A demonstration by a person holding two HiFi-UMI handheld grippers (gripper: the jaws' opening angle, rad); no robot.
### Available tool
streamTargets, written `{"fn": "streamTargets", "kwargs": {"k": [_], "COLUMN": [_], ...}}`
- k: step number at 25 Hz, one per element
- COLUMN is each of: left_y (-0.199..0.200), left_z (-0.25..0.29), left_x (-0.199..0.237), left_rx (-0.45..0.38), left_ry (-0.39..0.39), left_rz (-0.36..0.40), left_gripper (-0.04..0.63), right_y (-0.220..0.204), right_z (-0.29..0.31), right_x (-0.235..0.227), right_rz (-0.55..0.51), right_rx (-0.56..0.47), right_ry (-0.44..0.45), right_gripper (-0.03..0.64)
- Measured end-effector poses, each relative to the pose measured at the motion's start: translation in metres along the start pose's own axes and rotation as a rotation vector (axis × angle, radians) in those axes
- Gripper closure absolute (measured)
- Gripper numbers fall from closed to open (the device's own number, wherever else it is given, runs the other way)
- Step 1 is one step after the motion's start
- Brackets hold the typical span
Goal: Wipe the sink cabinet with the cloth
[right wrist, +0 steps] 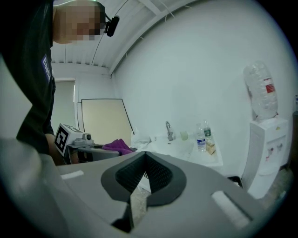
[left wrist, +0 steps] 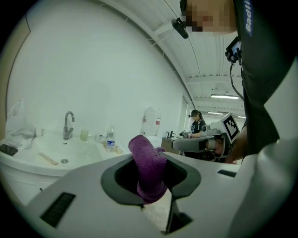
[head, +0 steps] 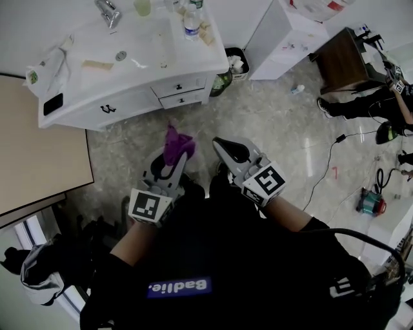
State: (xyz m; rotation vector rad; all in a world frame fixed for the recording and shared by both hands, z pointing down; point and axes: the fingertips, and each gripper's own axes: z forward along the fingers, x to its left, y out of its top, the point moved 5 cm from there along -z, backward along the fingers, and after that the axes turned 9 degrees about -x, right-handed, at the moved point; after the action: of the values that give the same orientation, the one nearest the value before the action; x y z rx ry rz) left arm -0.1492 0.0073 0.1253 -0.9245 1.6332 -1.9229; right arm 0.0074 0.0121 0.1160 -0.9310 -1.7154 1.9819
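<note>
Left tongs (head: 169, 165): closed on the cloth; held over the floor (head: 271, 122), short of the bench.
Cloth (head: 175, 142): purple and bunched. It is pinched between the left jaws, with its upper end standing up past the tips. No contact with the bench is seen.
Right tongs (head: 226, 149): jaws brought together, with nothing held between them; positioned just beside the left tongs.
Bench (head: 129, 97): a white sink cabinet with a curved front. Two small drawers (head: 179, 90) are set at its right end. It is seen beyond both tongs, well apart from them.
Basin (head: 139, 46): sunk into the bench top, with a chrome faucet (head: 108, 11) at the back.
Items on bench: a water bottle (head: 191, 22), a pale cup (head: 142, 6) near the faucet, a dark flat object (head: 53, 103) and a crumpled plastic bag (head: 48, 64) at the left end.
Beside bench: a waste bin (head: 233, 61) is placed on the floor at the right, with a white water dispenser (head: 290, 32) past it. A beige board (head: 39, 148) is seen at the left.
</note>
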Motion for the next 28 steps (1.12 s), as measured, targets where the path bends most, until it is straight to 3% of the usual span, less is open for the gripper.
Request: {"fn": "streamTargets", "kwargs": {"k": [8,14,28], "left_y": [-0.032,-0.071,-0.255], "left_z": [0.032,0.069,0.124], "left_x": [0.021,0.06,0.201], "left_rx": [0.01,-0.005,-0.033], "left_ry": [0.173,0.308,0.418], "left_rz": [0.026,0.029,0.045], "left_gripper": [0.485,0.485,0.485], "right_y": [-0.027,-0.072,-0.259], "right_z": [0.013,0.037,0.109], "right_x": [-0.049,-0.092,-0.154], "right_rz": [0.059,0.103,0.167], "right_rx": [0.034,0.07,0.07], "right_ry": [0.097,0.137,0.088], "right_gripper": [0.617,0.617,0.617]}}
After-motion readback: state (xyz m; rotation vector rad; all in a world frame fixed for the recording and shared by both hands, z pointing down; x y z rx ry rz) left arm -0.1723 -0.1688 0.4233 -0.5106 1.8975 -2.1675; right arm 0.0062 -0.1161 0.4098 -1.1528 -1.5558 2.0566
